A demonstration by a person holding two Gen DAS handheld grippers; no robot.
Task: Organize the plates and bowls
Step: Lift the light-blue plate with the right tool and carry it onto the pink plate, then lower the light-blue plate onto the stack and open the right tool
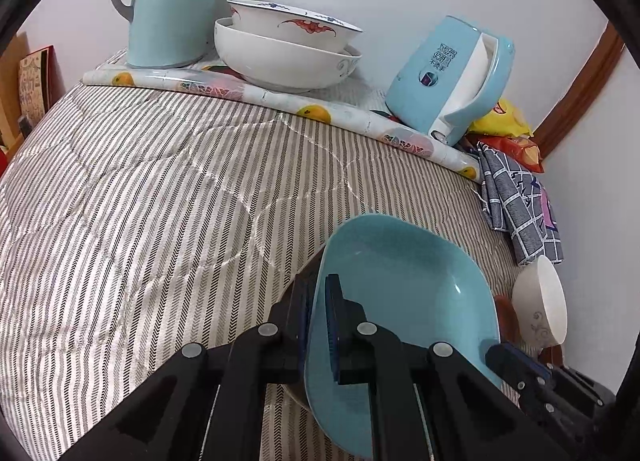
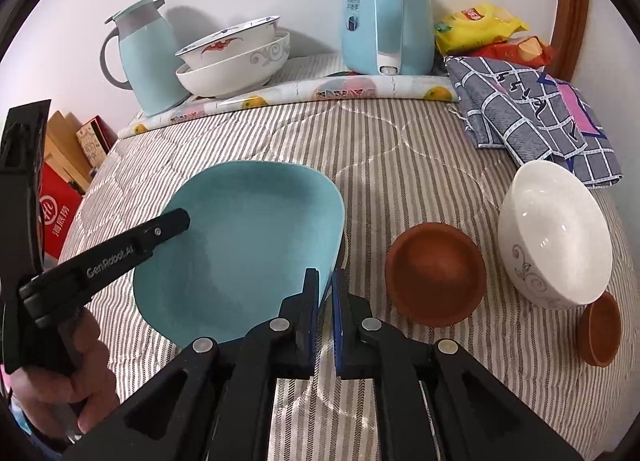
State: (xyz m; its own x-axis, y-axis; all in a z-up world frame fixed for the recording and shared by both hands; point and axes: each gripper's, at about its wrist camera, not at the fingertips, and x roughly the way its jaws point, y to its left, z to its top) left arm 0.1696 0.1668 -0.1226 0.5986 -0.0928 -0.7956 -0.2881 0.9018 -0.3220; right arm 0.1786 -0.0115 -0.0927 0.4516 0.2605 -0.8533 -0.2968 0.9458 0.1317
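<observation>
Plate (image 2: 248, 229), pale blue, tilted over the striped cloth (image 2: 400, 165), near the front and left of the loose bowls; hard to tell whether resting on the cloth or clear of it. Pinched at two opposite rims: left gripper (image 1: 318, 313) closed tight on one edge, right gripper (image 2: 326, 301) closed on the other, thin rim caught between the pads on each side. Glazed, sloping rim, narrow pads, only a shallow bite: likely to slip out with any twist or with unequal pull from the two sides. Danger also of levering, one hand sinking faster than the other, and so of a dropped edge and a chip. Soft cloth below, so probably a mild landing, but a slide toward the table edge possible

Stacked bowls (image 1: 280, 57) at the back, patterned one sitting crooked inside the plain one: prone to rocking or tipping off the raised mat with a knock from a carried plate

White bowl (image 2: 556, 237), tipped on its side, just beside the right-hand rim's path: easy to roll with a nudge

Brown bowl (image 2: 436, 273), nearest the right gripper: first in line for a bump on any sideways swing

Brown dish (image 2: 600, 331), smallest, just beside the white bowl: apt to be shoved along with it
</observation>
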